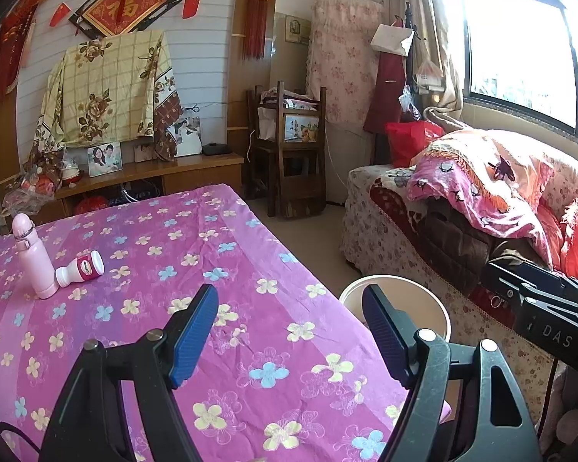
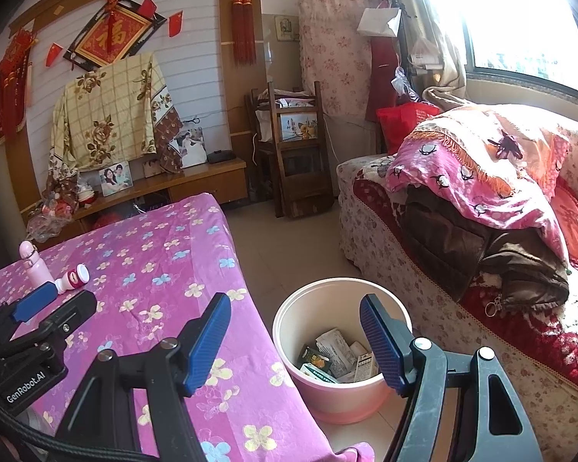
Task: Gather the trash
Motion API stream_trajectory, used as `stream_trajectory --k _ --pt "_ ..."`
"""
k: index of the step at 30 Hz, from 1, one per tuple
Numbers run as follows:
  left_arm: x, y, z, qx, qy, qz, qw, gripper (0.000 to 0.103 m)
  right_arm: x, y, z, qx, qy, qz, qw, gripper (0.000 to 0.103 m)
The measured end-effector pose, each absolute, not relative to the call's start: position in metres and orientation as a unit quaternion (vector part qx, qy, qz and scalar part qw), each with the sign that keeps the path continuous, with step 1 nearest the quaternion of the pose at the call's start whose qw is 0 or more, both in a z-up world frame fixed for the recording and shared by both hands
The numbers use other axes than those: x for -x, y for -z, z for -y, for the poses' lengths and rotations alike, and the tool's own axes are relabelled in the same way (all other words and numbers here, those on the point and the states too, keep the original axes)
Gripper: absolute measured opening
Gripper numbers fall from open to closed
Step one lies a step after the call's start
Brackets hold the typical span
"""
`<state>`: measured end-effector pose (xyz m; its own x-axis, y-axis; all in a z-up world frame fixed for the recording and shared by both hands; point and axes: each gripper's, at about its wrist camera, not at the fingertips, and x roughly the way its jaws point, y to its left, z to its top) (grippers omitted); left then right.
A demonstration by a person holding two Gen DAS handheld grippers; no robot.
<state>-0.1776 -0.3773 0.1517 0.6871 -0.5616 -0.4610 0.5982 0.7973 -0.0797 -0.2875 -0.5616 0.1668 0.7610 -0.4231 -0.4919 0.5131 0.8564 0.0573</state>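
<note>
At about nine o'clock on my left wrist view a pink flask (image 1: 34,258) stands upright on the bench (image 1: 196,254), which is draped in a magenta flowered cloth. Touching its base lies a small white bottle (image 1: 81,268) with a pink label, tipped on its side. My left gripper (image 1: 291,335) hovers over the near bench edge, jaws apart and holding nothing. In my right wrist view, at six o'clock, the right gripper (image 2: 294,340) also has its jaws spread wide and empty, hanging above the pink bin (image 2: 300,315) on the floor just beside the bench. Inside the bin I see crumpled paper (image 2: 337,350) and flattened cartons (image 2: 315,362). At three o'clock sits a sofa (image 2: 370,238) heaped with blankets.
</note>
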Motion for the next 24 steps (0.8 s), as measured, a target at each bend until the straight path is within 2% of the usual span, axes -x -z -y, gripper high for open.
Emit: stream_trajectory --k 24 --pt "0.1775 -0.1463 0.3798 -0.040 0.320 -0.243 0.915 0.078 0.2853 -0.1604 0.5638 -0.094 0.250 -0.247 0.932 0.073"
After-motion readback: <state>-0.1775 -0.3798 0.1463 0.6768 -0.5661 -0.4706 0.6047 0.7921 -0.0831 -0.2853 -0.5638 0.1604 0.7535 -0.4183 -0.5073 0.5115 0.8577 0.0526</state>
